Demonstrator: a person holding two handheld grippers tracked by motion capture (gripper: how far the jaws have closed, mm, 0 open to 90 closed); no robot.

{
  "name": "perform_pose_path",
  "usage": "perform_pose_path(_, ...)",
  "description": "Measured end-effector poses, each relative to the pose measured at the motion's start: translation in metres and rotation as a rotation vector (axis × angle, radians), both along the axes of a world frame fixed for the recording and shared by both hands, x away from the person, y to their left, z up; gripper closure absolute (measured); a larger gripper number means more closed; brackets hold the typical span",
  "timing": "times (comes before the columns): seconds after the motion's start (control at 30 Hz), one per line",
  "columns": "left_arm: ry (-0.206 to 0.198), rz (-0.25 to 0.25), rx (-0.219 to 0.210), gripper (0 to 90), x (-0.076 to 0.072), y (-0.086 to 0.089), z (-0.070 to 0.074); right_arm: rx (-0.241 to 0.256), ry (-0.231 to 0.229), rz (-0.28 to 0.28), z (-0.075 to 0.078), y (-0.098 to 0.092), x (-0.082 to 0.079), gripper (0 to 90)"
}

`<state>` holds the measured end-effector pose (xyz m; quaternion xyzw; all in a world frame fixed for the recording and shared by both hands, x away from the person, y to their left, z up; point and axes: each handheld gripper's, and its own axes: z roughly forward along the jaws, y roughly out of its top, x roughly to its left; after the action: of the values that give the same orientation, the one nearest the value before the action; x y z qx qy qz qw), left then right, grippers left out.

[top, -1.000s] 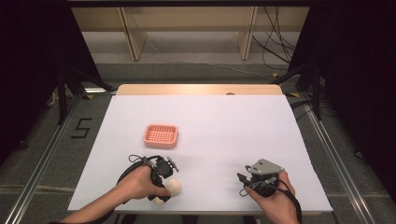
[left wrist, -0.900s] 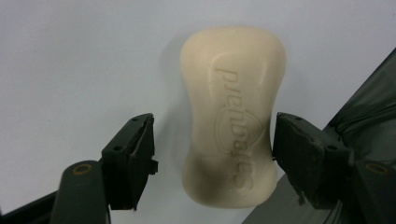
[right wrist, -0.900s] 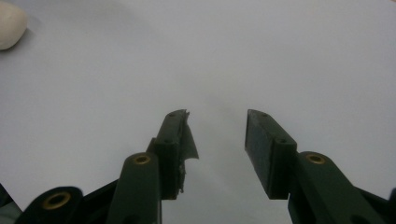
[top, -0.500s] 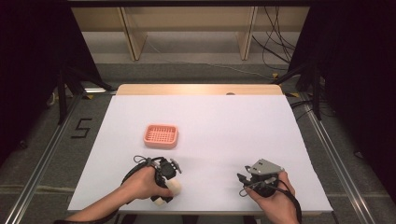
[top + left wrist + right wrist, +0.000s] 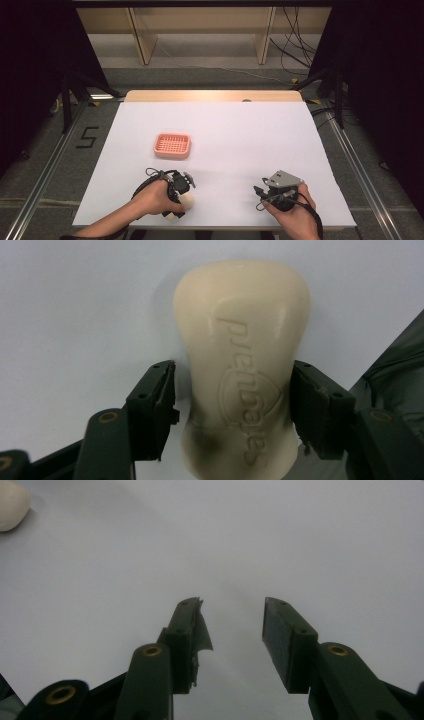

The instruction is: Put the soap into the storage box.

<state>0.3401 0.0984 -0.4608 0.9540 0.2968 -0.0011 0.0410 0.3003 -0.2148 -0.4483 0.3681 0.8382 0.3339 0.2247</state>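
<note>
A cream soap bar [image 5: 245, 365] with raised lettering lies on the white table [image 5: 240, 135] near its front edge. My left gripper [image 5: 232, 375] points down at it with one jaw on each side. The right jaw touches the soap and the left jaw stands a thin gap off, so the gripper is open. In the high view the left gripper [image 5: 181, 205] covers most of the soap bar [image 5: 187, 201]. My right gripper [image 5: 259, 197] rests at the front right, open, with nothing between its jaws [image 5: 232, 605]. The soap bar [image 5: 11, 505] shows at its far left.
A pink slatted soap dish [image 5: 172, 145] sits left of centre, a little beyond the left gripper. The table's front edge runs close under both hands. Wooden shelf legs and cables stand beyond the far edge.
The left hand has drawn back toward the front edge and brought its gripper down over the soap bar. The right gripper has stayed in place.
</note>
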Motion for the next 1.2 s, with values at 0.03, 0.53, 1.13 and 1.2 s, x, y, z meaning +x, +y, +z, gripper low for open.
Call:
perform_pose_path(0.03, 0.0, 0.0, 0.0, 38.9, 0.0, 0.0, 0.0, 0.0, 0.0, 0.0, 0.0, 0.0, 0.0, 59.2)
perform_pose_path(0.53, -0.014, -0.026, -0.007, 46.7, -0.0026, 0.0016, 0.0004, 0.002, 0.007, 0.002, -0.0007, 0.0002, 0.0001, 59.0)
perform_pose_path(1.13, -0.013, -0.093, -0.016, 47.7, -0.0003, 0.0049, 0.001, 0.009, 0.002, -0.001, -0.0006, 0.0003, 0.0003, 58.4)
perform_pose_path(1.2, -0.011, -0.096, -0.016, 47.7, -0.0001, 0.0053, 0.0011, 0.003, 0.001, 0.006, -0.0006, -0.0003, 0.0005, 58.4)
